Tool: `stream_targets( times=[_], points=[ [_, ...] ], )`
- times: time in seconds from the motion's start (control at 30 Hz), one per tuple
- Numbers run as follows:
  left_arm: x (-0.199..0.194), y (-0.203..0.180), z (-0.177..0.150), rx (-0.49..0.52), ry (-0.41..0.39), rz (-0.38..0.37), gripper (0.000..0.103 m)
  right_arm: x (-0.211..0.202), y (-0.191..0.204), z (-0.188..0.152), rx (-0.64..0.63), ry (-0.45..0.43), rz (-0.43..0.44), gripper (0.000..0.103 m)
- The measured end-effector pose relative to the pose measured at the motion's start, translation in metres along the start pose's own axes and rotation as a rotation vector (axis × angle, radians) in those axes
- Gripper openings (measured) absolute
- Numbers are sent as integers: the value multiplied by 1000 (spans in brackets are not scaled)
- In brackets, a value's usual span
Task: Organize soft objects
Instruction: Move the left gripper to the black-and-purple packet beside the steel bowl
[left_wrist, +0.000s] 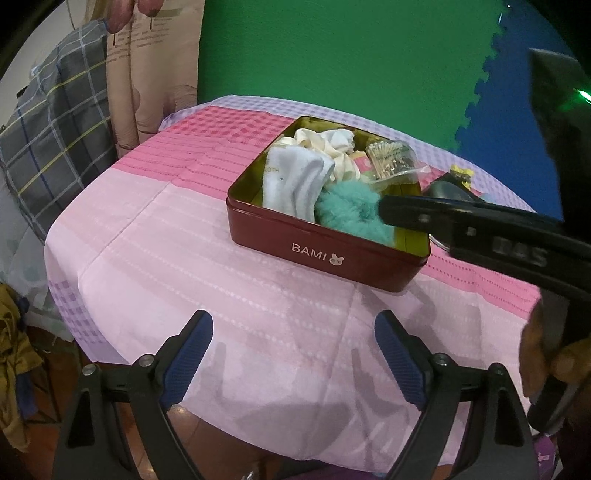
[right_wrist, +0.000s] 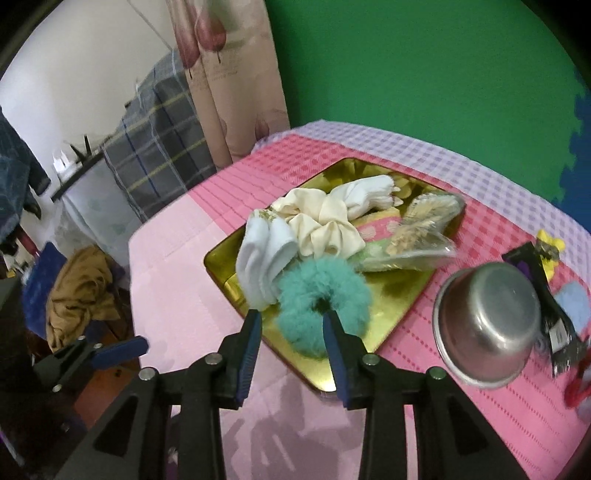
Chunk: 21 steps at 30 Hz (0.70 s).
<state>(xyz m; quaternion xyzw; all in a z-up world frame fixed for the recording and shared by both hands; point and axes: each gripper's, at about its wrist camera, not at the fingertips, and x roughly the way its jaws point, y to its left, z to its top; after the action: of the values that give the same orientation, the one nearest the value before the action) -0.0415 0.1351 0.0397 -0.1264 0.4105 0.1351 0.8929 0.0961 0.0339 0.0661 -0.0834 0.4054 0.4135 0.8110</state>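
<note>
The left gripper (left_wrist: 293, 334) is hovering wide apart over the pink tablecloth (left_wrist: 166, 258), holding nothing. Just beyond, the right gripper (right_wrist: 291, 319) is straddling the teal scrunchie (right_wrist: 323, 301), its jaws parted, inside the red tin (left_wrist: 325, 254). A white sock (right_wrist: 264, 260) and cream scrunchie (right_wrist: 321, 225) are lying farther back.

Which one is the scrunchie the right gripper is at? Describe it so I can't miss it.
Find the red tin on the pink cloth. At its near edge, beside the white sock, lies the teal scrunchie: the only fluffy, furry ring; the other scrunchie is smooth cream.
</note>
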Motion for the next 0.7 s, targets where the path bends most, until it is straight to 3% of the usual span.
stream_targets(
  times=[0.23,0.4,0.7],
  points=[
    [3,-6,-3,27,21,1,89,-30,-50,-42,111,-47,-68,35],
    [7,-11,-6,50,40,8,89,-54,-112,-84,218,-34,-245,35],
    [15,-29,-18,133,76,26,89,-106,-215,-142,330,-5,-639,35]
  ],
)
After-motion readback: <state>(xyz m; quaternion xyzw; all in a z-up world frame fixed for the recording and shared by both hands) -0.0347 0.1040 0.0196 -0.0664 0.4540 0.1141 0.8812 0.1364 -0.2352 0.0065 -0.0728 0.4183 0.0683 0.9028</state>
